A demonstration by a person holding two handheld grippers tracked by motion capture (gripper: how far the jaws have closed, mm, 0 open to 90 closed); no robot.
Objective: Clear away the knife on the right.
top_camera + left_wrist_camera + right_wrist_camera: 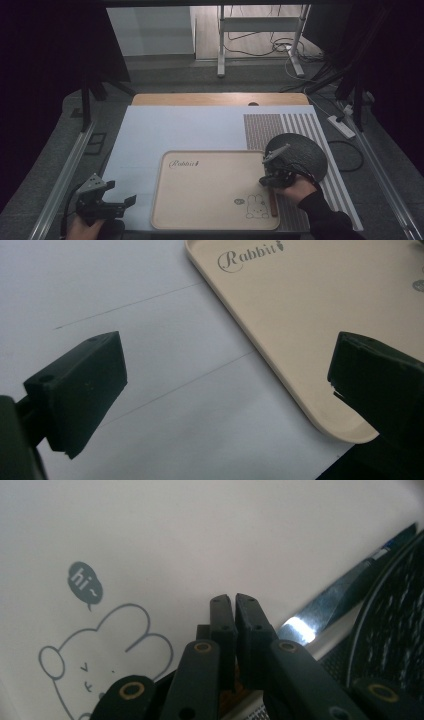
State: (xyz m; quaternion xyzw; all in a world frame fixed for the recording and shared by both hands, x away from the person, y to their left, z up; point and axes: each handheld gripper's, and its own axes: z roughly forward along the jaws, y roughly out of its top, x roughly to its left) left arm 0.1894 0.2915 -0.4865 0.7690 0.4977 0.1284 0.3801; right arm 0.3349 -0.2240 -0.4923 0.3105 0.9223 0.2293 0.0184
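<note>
From the right gripper view, the knife (pixel 330 602) has its handle hidden behind the jaws and its tip cut off at the edge. The rabbit drawing (pixel 95 655) runs off the bottom. The dark plate (pixel 395 630) is blurred and cropped.

Knife (pixel 273 200) along the tray's (pixel 210 200) right rim, round plate (pixel 305 150) just beyond, on the mat (pixel 190 127).

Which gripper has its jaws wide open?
The left gripper, near the table's bottom left corner. Its jaws stand far apart over the white mat. The right gripper, on the tray's right edge, is shut.
</note>
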